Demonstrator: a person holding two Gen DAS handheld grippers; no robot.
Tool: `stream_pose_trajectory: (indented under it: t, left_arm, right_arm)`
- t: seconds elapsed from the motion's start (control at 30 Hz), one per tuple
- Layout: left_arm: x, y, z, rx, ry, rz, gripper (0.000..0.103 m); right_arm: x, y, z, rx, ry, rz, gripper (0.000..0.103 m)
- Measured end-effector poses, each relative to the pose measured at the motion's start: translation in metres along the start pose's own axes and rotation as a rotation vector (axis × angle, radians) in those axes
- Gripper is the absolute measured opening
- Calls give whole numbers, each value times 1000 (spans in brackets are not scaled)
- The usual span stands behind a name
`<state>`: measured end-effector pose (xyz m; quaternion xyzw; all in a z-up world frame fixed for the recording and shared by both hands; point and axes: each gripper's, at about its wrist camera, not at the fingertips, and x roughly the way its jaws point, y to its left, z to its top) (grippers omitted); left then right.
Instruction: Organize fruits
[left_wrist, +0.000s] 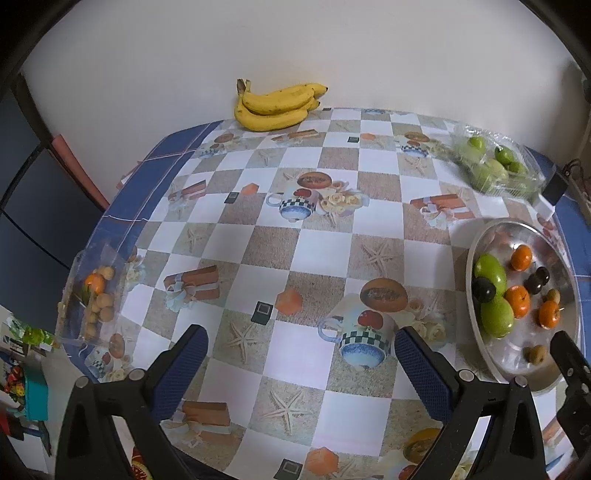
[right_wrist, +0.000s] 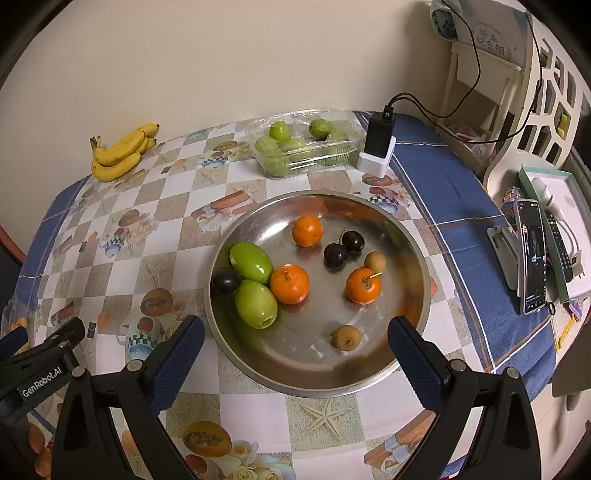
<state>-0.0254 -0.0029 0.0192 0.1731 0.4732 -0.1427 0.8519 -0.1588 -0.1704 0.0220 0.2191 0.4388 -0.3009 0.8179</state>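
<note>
A steel bowl (right_wrist: 413, 258) holds green fruits (right_wrist: 252, 263), three oranges (right_wrist: 289, 283), dark plums (right_wrist: 335, 255) and small brown fruits (right_wrist: 345, 337). My right gripper (right_wrist: 295, 332) is open and empty, hovering over the bowl's near rim. My left gripper (left_wrist: 301, 347) is open and empty above the table's middle, left of the bowl (left_wrist: 476, 332). A banana bunch (left_wrist: 277, 105) lies at the far edge. A clear box of green fruits (right_wrist: 306, 146) sits behind the bowl. A clear box with an orange and brown fruits (left_wrist: 94, 295) sits at the left edge.
The checked tablecloth (left_wrist: 303, 258) covers the table. A black charger in a white stand (right_wrist: 376, 147) stands behind the bowl. A phone on a stand (right_wrist: 532, 254), a remote and a box lie at the right. The wall is close behind.
</note>
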Motion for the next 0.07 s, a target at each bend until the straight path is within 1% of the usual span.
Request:
stream_pose_trajectory:
  t: [0.07]
  left_arm:
    - [0, 0, 0, 0, -3, -1, 102]
  right_arm:
    - [0, 0, 0, 0, 0, 0, 100]
